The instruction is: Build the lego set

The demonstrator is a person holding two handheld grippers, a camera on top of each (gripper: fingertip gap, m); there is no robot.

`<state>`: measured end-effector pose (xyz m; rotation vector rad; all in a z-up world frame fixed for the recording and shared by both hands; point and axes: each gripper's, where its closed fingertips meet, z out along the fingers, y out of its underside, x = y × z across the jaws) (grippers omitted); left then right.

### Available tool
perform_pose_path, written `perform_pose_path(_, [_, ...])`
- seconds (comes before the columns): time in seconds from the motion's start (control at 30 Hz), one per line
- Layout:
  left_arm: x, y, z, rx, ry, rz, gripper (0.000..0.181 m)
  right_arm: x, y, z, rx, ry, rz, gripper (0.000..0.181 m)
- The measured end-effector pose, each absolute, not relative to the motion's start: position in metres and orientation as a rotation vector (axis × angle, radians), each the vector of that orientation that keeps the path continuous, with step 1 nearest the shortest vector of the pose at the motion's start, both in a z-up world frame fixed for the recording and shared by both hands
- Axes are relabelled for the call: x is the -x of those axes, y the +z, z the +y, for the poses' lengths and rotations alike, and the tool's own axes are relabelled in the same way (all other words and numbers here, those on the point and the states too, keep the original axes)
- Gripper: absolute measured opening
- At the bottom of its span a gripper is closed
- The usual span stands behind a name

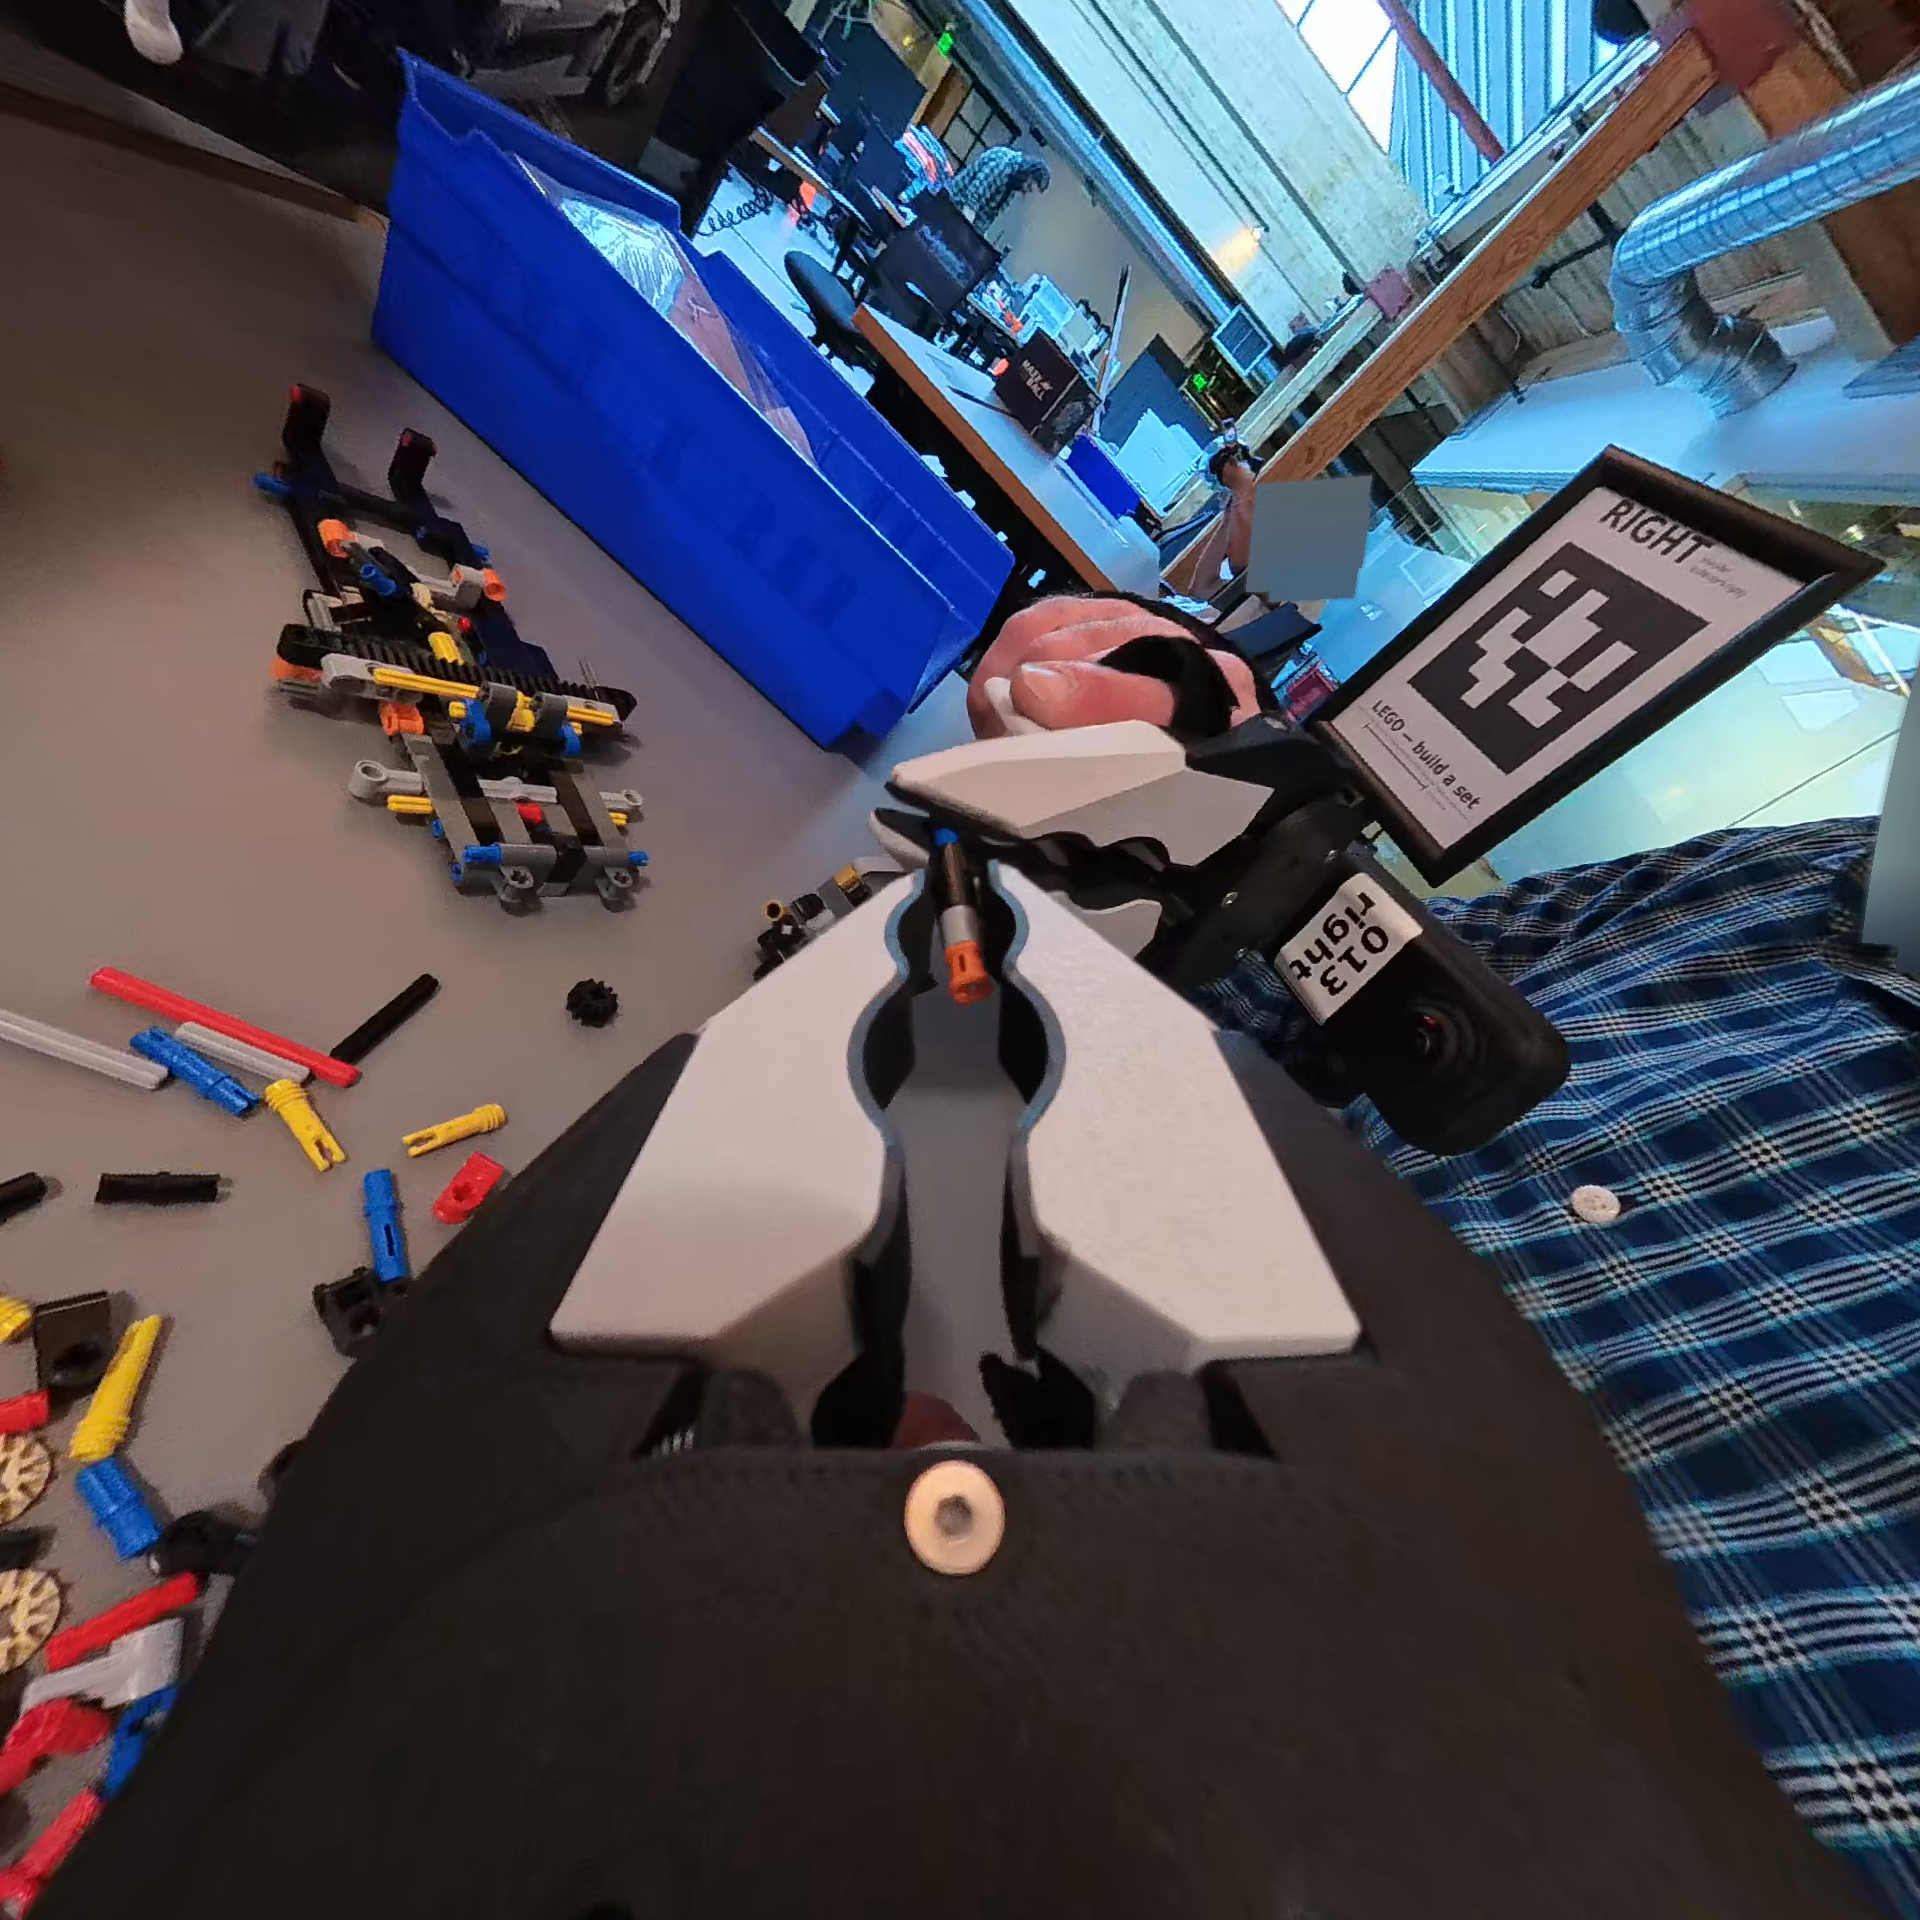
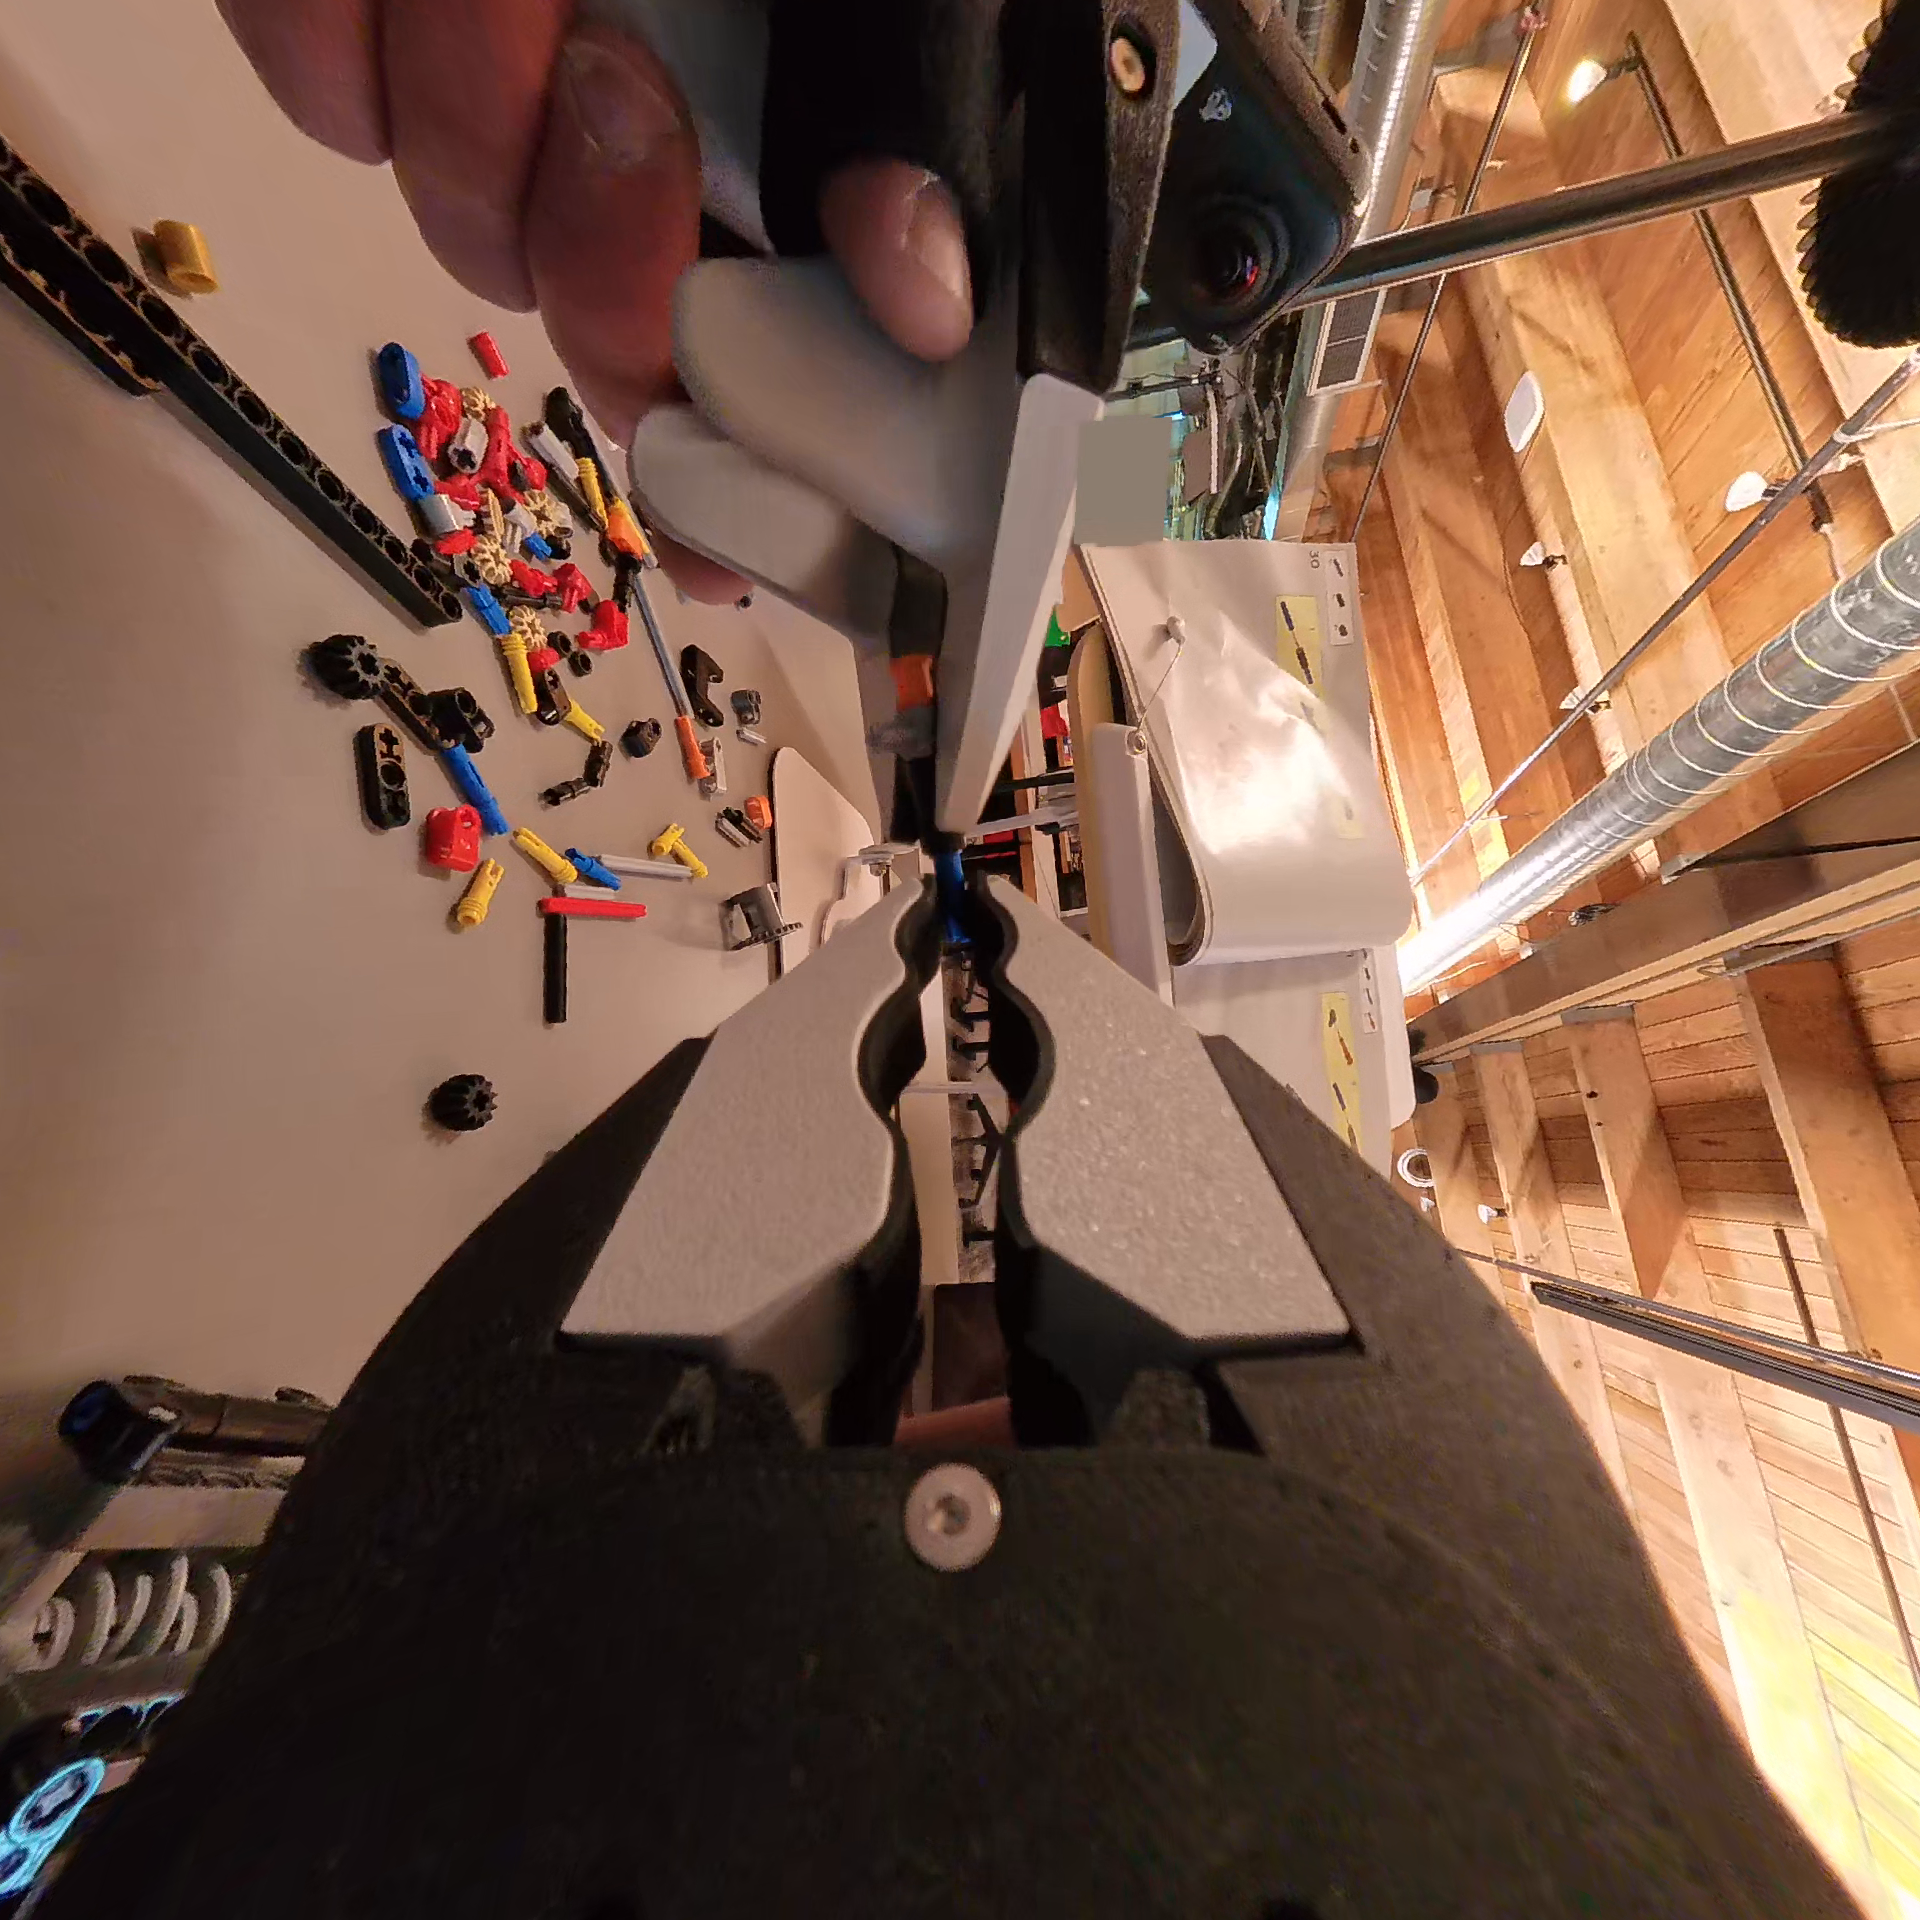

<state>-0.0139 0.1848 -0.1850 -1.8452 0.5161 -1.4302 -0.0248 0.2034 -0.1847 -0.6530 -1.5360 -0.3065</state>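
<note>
My left gripper (image 1: 956, 883) is shut on a small rod piece (image 1: 961, 940) with a black and grey shaft and an orange end. The piece's blue pin end (image 2: 948, 899) sits in my right gripper (image 2: 951, 896), which is shut on it. The two grippers meet tip to tip above the table, each held by a hand. The right gripper (image 1: 935, 826) comes in from the right in the left wrist view. The left gripper (image 2: 940, 800) comes in from above in the right wrist view. A partly built model (image 1: 457, 675) lies on the grey table (image 1: 156, 312).
Loose parts (image 1: 260, 1091) lie scattered at the left, with a black gear (image 1: 592, 1003) nearer. A blue bin (image 1: 665, 416) stands behind the model. In the right wrist view there are a parts pile (image 2: 520, 540), a long black beam (image 2: 208, 364) and an open instruction booklet (image 2: 1247, 748). My left and right fingertips are right by each other. Left tips and right tips are each some 12 centimeters from the black gear (image 1: 592, 1003).
</note>
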Motion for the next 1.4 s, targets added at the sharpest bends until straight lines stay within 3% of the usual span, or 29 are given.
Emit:
perform_pose_path(0.93, [0.068, -0.196, 0.191, 1.860, -1.122, 0.430, 0.005, -0.002, -0.179, 0.229, 1.104, 0.017, -1.447, 0.013])
perform_pose_path(1.4, [0.152, -0.228, 0.172, 1.957, -0.896, 0.278, 0.005, 0.026, -0.221, 0.217, 1.573, 0.400, -1.533, 0.012])
